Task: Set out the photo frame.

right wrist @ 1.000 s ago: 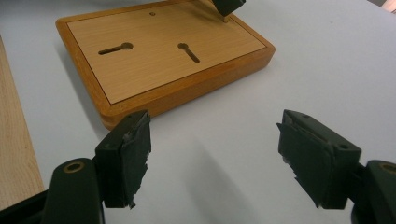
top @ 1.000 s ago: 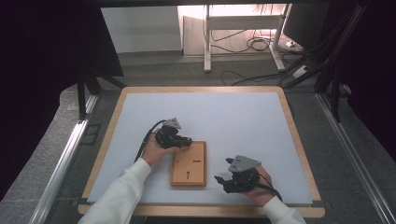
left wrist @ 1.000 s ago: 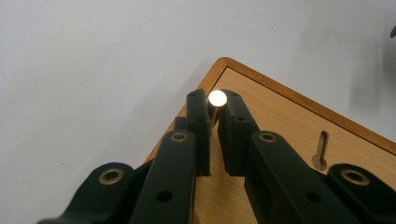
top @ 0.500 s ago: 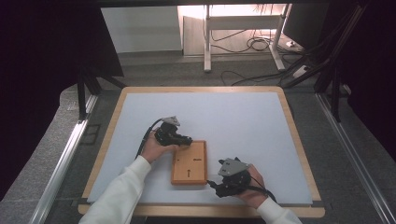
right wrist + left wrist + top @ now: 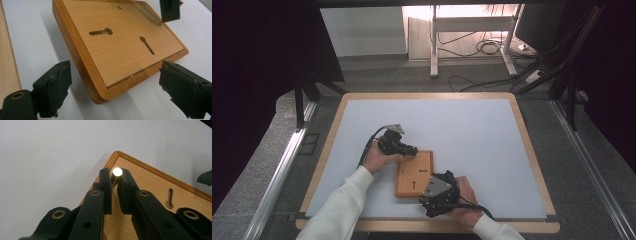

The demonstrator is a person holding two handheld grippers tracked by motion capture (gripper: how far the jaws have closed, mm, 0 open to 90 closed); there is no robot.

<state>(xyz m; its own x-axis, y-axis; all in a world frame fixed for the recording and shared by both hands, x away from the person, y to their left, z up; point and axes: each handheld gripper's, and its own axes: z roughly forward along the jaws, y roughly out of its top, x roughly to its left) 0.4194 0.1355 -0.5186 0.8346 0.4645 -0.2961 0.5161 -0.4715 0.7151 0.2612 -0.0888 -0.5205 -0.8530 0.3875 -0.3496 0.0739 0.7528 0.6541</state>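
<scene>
two hand-held grippers: left (image 5: 113,192) pinching metal pin (image 5: 117,172) over wooden board (image 5: 414,173); right (image 5: 115,92) spread.

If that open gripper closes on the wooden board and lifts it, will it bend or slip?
The wooden board looks thick and solid-rimmed, so it probably stays stiff. Its smooth, glossy finish could let it slide in the right gripper, whose jaws stand wide apart around the near corner. Lying flat on the white table surface, it should scoot, not roll, if pushed.

White sleeves (image 5: 343,201); black brass-riveted tongs (image 5: 114,192).
</scene>
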